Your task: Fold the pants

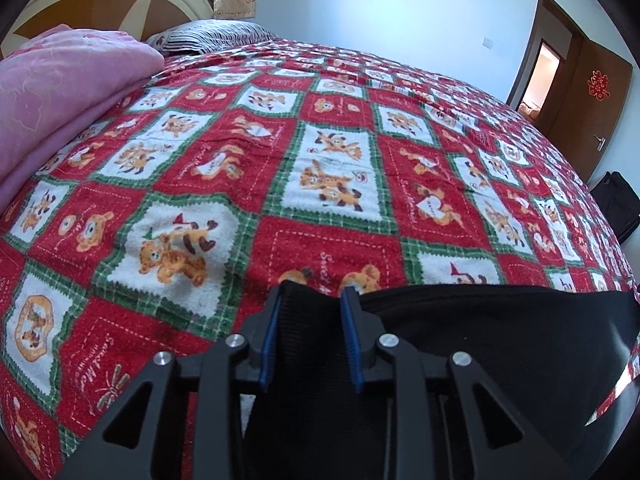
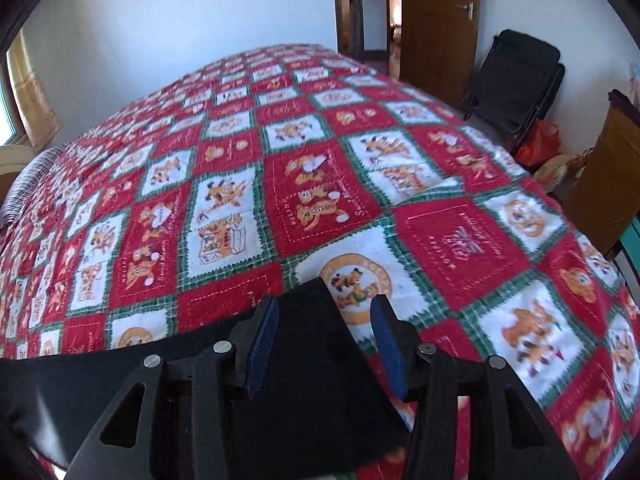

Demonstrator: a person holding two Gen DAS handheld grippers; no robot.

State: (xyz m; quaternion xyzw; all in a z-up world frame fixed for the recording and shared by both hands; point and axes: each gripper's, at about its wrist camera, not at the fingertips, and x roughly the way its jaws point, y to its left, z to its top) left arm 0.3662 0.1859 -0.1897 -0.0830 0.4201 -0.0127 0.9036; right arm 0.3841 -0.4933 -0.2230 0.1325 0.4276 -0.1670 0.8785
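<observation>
L gripper point(image 1: 311, 292): blue pads point(image 1: 267, 344) clamped on a ribbed black band of the pants point(image 1: 500, 344), fabric filling the gap between them. The pants stretch off to the right, along the near edge of the quilt point(image 1: 320, 160).

R gripper point(image 2: 325, 306): fingers apart, a black corner of the pants point(image 2: 316, 360) between them, against the left pad; right pad point(image 2: 390, 350) prob. clear of the cloth, w/ quilt point(image 2: 320, 200) showing beside it, though the view is blurred.

Pink blanket point(image 1: 60, 92) piled far left; door point(image 1: 580, 112) on the far wall.
</observation>
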